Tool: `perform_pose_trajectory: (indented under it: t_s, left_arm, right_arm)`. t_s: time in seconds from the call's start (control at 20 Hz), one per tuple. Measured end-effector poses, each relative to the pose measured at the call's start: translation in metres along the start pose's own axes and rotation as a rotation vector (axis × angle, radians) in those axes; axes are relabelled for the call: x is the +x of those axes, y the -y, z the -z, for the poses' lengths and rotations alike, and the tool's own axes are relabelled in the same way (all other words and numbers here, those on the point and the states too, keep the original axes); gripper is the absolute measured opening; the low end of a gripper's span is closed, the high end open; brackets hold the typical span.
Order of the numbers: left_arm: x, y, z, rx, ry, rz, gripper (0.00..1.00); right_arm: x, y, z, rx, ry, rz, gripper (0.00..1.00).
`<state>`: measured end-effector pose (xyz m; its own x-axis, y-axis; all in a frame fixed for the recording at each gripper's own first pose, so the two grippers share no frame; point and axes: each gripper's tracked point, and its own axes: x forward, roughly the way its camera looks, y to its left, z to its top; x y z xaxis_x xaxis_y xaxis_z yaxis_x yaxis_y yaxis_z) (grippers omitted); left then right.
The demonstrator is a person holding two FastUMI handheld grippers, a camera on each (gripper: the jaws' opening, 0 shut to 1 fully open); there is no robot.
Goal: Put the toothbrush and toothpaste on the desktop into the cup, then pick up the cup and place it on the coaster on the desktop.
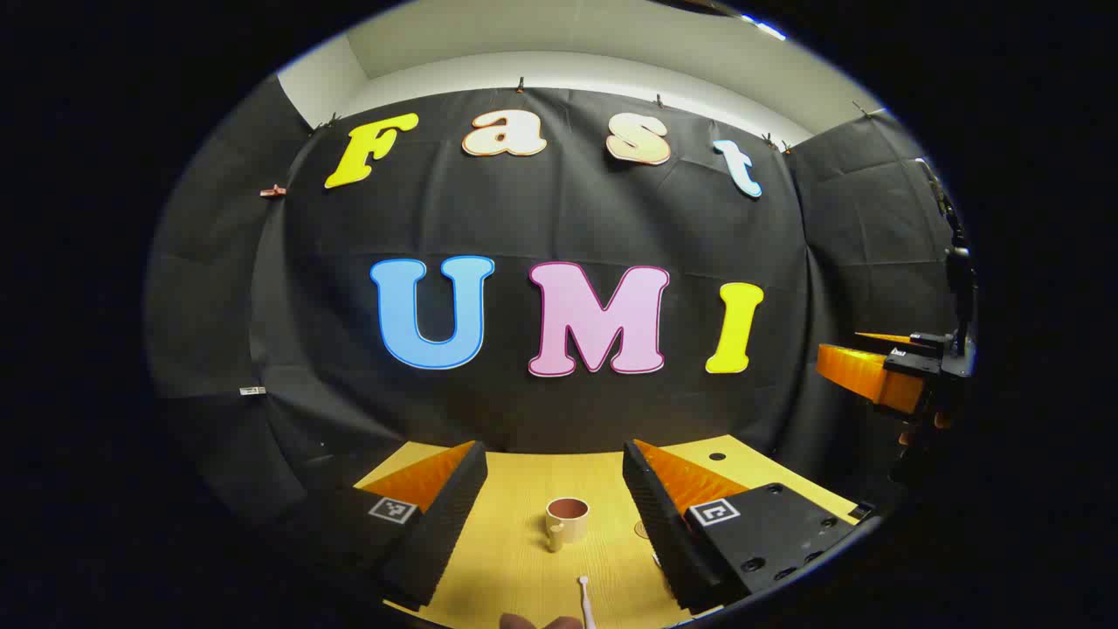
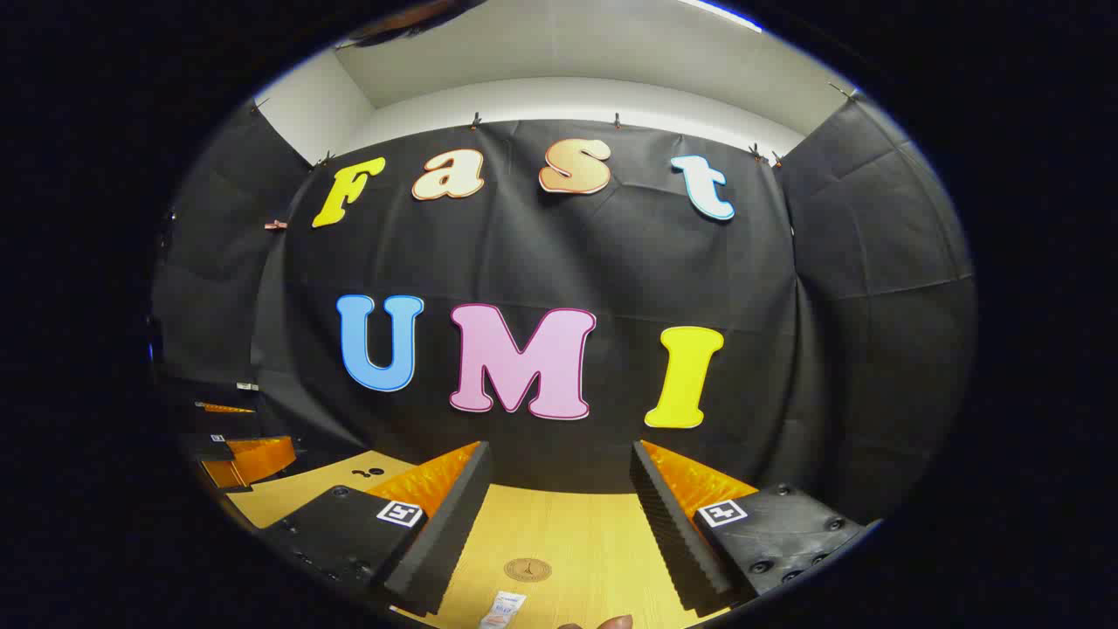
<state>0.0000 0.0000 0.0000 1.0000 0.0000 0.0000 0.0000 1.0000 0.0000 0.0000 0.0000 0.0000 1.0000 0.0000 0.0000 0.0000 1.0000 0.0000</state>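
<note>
Both views are sharp and evenly lit from overhead: a bright ceiling light strip point(image 1: 762, 26) glints at the top edge of the left gripper view. The wooden desktop point(image 2: 559, 533) looks bright with only soft shadows. Fisheye distortion bows the black cloth wall point(image 1: 559, 227), and the edges darken and soften.

My toothbrush point(image 1: 584, 603) runs off the near edge, handle unseen. The toothpaste point(image 2: 504, 609) is cut off there too.
</note>
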Motion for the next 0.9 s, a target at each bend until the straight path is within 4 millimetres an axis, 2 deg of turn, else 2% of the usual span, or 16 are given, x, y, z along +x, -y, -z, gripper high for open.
perform_pose_trajectory:
  t_s: [0.2,0.9]
  left_arm:
    - [0.000,-0.004,0.000,0.005,-0.001,-0.002,0.97]
    - [0.002,-0.009,0.010,0.013,-0.019,0.019,0.97]
  right_arm:
    - [0.001,-0.007,-0.002,-0.011,0.006,-0.012,0.97]
    - [0.002,-0.024,0.013,-0.007,-0.041,-0.025,0.97]
